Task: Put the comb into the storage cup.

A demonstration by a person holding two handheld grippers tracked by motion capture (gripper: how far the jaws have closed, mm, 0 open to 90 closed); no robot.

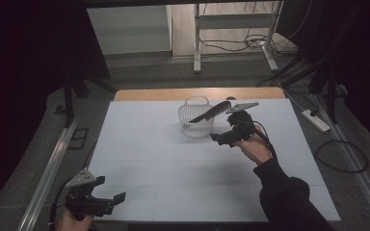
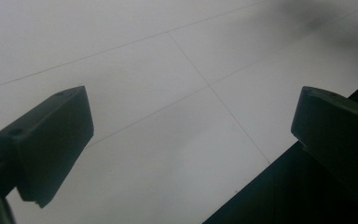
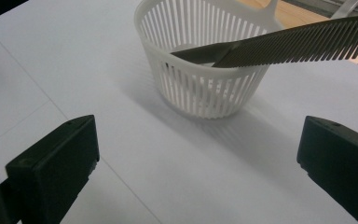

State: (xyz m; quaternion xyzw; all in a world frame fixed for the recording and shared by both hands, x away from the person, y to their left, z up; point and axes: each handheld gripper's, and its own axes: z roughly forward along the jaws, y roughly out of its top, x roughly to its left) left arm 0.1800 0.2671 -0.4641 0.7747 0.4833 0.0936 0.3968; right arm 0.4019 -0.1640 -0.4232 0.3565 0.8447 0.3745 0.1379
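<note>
Item: black comb (image 1: 211, 112), lodged in a white slotted basket (image 1: 195, 124). Location: upper centre of the high view, on the pale tabletop (image 1: 173, 163); in the right gripper view the comb (image 3: 303, 44) crosses the upper right of the frame, and the basket (image 3: 200, 70) sits upper centre.

Hazards, as judged:
- The comb leans diagonally, one end down inside the basket, the toothed end projecting past the rim toward the upper right. A nudge on that overhanging end could lever it out or tip the light basket.
- The basket looks like thin plastic and is not held down; a hand-held gripper closing off-centre on the comb could drag or topple it.
- The fine teeth could catch in the basket's slots on a slanted lift.

Appearance: the comb is long, narrow and dark, with one row of close, even teeth and a plain spine. The basket is round, with vertical ribs and a loop handle at the far rim.

Right hand-held gripper (image 1: 225, 138): just below and right of the basket in the high view; jaws spread wide, nothing between them, clear of both comb and basket.

Left hand-held gripper (image 1: 107, 200): lower left of the high view, at the near tabletop edge, well apart from the basket; jaws spread, empty.
</note>
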